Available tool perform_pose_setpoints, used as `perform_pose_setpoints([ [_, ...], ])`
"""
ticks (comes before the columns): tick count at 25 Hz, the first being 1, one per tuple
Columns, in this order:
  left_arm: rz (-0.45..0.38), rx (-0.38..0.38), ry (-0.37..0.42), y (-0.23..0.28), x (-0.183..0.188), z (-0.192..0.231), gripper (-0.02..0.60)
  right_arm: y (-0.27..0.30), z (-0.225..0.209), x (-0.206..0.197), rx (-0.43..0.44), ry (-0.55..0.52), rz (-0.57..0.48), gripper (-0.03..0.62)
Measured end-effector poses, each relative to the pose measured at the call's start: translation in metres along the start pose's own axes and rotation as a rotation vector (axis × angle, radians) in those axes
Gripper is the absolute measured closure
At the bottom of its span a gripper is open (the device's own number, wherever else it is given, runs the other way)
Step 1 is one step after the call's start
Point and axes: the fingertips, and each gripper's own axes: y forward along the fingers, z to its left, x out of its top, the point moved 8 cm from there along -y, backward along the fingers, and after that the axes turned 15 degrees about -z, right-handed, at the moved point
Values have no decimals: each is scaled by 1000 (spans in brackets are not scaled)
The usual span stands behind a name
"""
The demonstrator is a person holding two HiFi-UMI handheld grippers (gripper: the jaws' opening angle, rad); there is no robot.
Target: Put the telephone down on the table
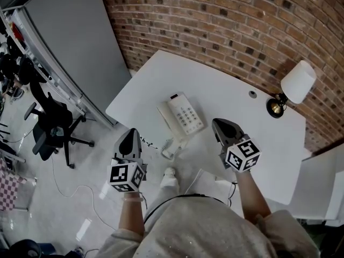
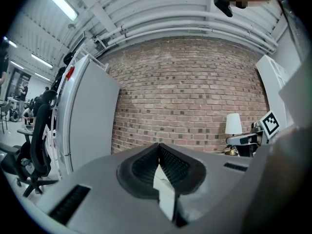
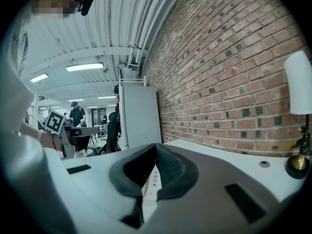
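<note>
The white telephone base (image 1: 183, 114) with its keypad lies on the white table (image 1: 215, 85), near the front edge. Its handset (image 1: 172, 145) rests off the cradle at the table's edge, with a dark coiled cord (image 1: 150, 143) trailing left. My left gripper (image 1: 130, 133) hovers left of the handset, off the table's edge, shut and holding nothing. My right gripper (image 1: 220, 124) is right of the base, above the table, also shut and holding nothing. In the left gripper view the jaws (image 2: 158, 147) meet in front of the brick wall. In the right gripper view the shut gripper (image 3: 155, 149) has the keypad (image 3: 150, 179) just beyond it.
A lamp with a white shade (image 1: 295, 85) stands at the table's back right, near a small round cable hole (image 1: 252, 94). A brick wall (image 1: 226, 20) runs behind. A grey partition (image 1: 75, 42) and a black office chair (image 1: 51, 125) stand to the left.
</note>
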Motion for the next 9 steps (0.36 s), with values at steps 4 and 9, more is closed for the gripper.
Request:
perform_pose_setpoints([
  [4,3,9,1,-2,1,2,575,1,2,0,3,1,3,589],
  [9,3,16,3,-5,2,4,575,1,4,-3,2,9,5,589],
])
